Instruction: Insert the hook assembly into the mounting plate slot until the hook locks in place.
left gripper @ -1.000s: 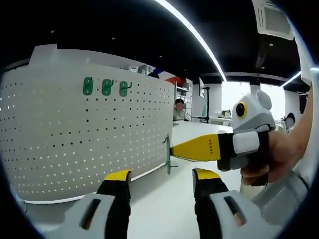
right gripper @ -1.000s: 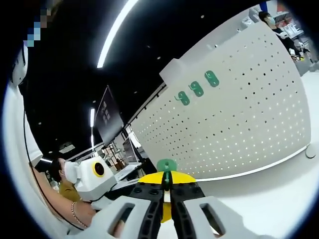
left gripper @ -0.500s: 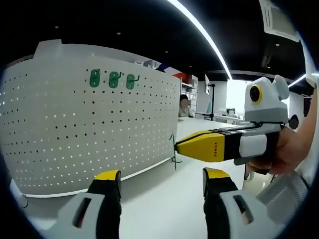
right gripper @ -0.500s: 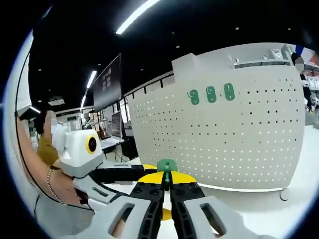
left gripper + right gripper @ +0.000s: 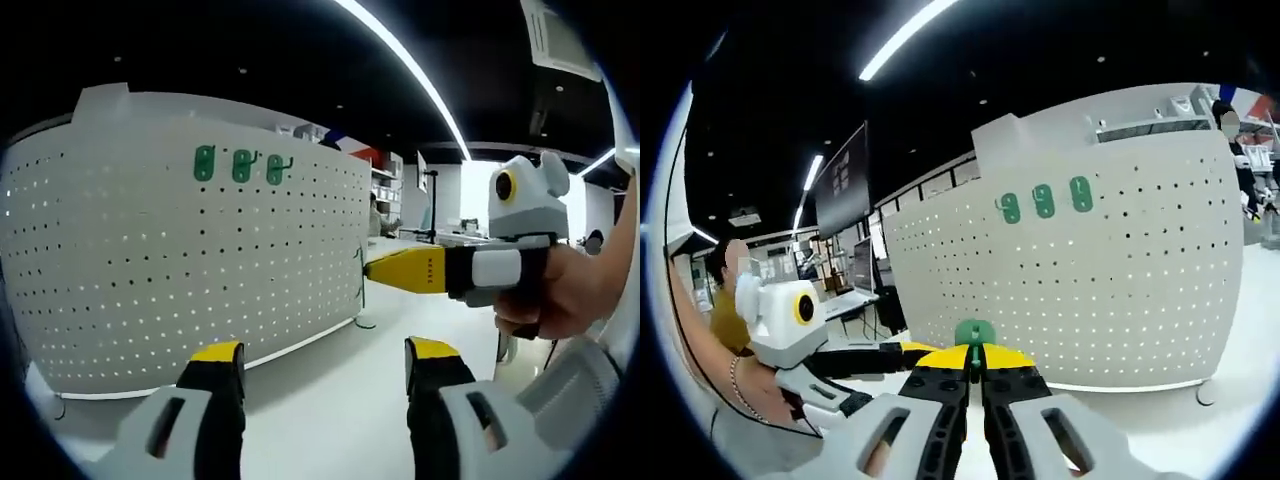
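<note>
A white pegboard mounting plate [image 5: 180, 270] stands upright on the white table, with three green hooks [image 5: 240, 165] in a row near its top. My left gripper [image 5: 323, 352] is open, its yellow-tipped jaws wide apart and holding nothing. My right gripper [image 5: 372, 270] comes in from the right, held by a hand [image 5: 560, 300], shut on a thin green hook [image 5: 358, 285] just off the plate's right edge. In the right gripper view the green hook [image 5: 974, 334] sticks up from my shut right gripper [image 5: 975, 366], facing the plate [image 5: 1110, 280] and its three hooks [image 5: 1043, 201].
The white table [image 5: 320, 390] runs in front of the plate. A small dark loop [image 5: 1205, 397] lies by the plate's foot. The left gripper [image 5: 790, 320] and a person's arm sit at the left of the right gripper view. Desks and monitors stand behind.
Both views shifted with the hands. The right gripper view rolled upright and now faces the plate squarely. The right gripper still holds the green hook, slightly higher beside the plate's edge.
</note>
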The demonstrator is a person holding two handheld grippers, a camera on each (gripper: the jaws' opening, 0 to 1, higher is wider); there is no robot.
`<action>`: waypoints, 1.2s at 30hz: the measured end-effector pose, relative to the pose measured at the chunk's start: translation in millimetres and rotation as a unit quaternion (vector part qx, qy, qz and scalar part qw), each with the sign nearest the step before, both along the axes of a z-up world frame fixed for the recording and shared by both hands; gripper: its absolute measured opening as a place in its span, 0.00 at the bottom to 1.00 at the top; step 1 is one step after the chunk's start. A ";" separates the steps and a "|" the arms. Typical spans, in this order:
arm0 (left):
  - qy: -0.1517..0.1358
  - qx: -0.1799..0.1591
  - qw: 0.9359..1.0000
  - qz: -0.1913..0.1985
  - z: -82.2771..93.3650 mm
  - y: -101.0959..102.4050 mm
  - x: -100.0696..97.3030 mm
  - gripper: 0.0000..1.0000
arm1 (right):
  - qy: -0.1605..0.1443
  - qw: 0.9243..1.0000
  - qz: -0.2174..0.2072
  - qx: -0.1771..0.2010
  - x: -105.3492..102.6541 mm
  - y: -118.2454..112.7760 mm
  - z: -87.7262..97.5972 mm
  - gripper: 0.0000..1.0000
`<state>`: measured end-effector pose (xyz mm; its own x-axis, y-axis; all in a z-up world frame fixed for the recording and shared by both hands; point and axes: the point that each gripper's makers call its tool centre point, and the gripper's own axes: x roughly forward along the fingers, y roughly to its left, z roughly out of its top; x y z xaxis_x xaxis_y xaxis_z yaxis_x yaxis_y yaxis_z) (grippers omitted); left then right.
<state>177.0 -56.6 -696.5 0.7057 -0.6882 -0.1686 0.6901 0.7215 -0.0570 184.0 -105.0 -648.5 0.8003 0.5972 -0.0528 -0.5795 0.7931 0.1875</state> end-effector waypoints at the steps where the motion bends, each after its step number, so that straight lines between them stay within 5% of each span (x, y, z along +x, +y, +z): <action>1: -0.001 0.001 1.000 0.002 0.1 2.0 0.4 0.67 | -0.001 1.000 -0.002 0.001 2.4 -1.5 1.8 0.00; 36: -0.016 -0.005 0.999 0.046 13.7 61.4 -0.8 0.64 | -0.046 0.997 -0.070 -0.003 70.1 -55.9 50.5 0.00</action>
